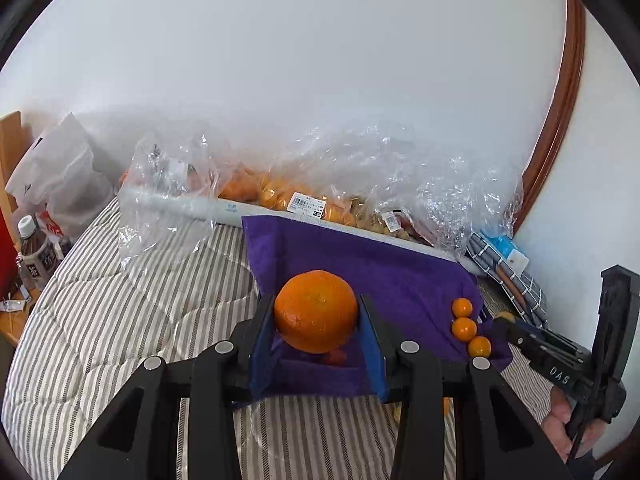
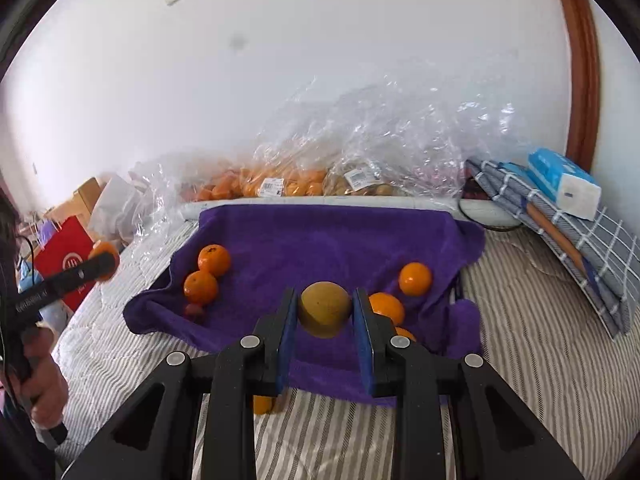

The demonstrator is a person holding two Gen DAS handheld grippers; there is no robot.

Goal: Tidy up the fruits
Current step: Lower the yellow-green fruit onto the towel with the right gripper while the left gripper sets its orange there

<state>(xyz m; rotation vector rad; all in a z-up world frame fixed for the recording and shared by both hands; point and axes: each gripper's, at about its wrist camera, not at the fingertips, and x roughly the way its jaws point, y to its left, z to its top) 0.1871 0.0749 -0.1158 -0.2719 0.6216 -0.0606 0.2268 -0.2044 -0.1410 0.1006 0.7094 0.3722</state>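
Left gripper (image 1: 316, 316) pinched orange (image 1: 316, 311); right gripper (image 2: 325, 312) pinched yellowish fruit (image 2: 325, 309). Towel (image 2: 320, 240), fruit bags (image 2: 288, 182) lay beyond fingertips.

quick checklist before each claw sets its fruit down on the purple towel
1. Left claw grip on the big orange: ok, both pads press its sides.
2. Right claw grip on the yellowish fruit: ok, held between both pads.
3. Purple towel has a bare patch for fruit: ok, its middle and far part are free.
4. Fruit under the left claw: not ok, a small red fruit lies right below the orange.
5. Row of small oranges at the towel's right edge: cannot tell if they sit steady.
6. Stray orange lying off the towel on the striped quilt: not ok, still to collect.
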